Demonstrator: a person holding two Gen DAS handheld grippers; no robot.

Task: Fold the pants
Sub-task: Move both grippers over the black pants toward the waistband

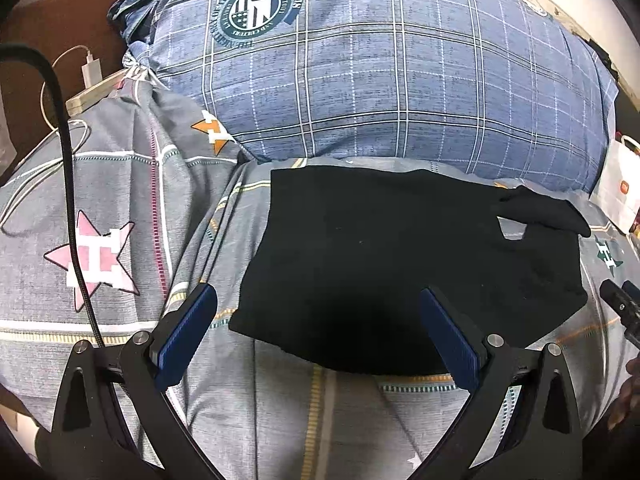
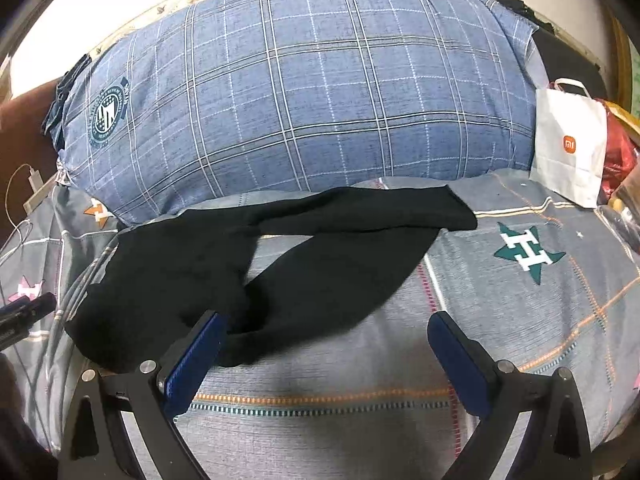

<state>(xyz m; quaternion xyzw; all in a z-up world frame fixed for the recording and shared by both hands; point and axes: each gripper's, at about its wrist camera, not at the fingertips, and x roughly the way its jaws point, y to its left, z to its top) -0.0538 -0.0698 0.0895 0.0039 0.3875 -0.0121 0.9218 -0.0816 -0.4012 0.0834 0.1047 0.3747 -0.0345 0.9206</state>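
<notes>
Black pants [image 1: 384,256] lie spread flat on the grey patterned bedsheet [image 1: 120,200], waist toward the left and the two legs [image 2: 352,236] reaching right. My left gripper [image 1: 319,304] hovers open over the near edge of the waist part, nothing between its blue pads [image 1: 184,336]. Open too, my right gripper [image 2: 327,332] sits above the sheet in front of the nearer leg, and its left pad [image 2: 196,356] hangs over the fabric's near edge. In the left wrist view the far leg's end [image 1: 548,212] is slightly lifted and folded.
A large blue plaid pillow [image 1: 380,72] lies just behind the pants. A white paper bag [image 2: 570,148] stands at the right. A charger and white cables [image 1: 90,76] lie at the left, with a black cable [image 1: 68,184] across the sheet. The other gripper's tip [image 1: 622,304] shows at the right edge.
</notes>
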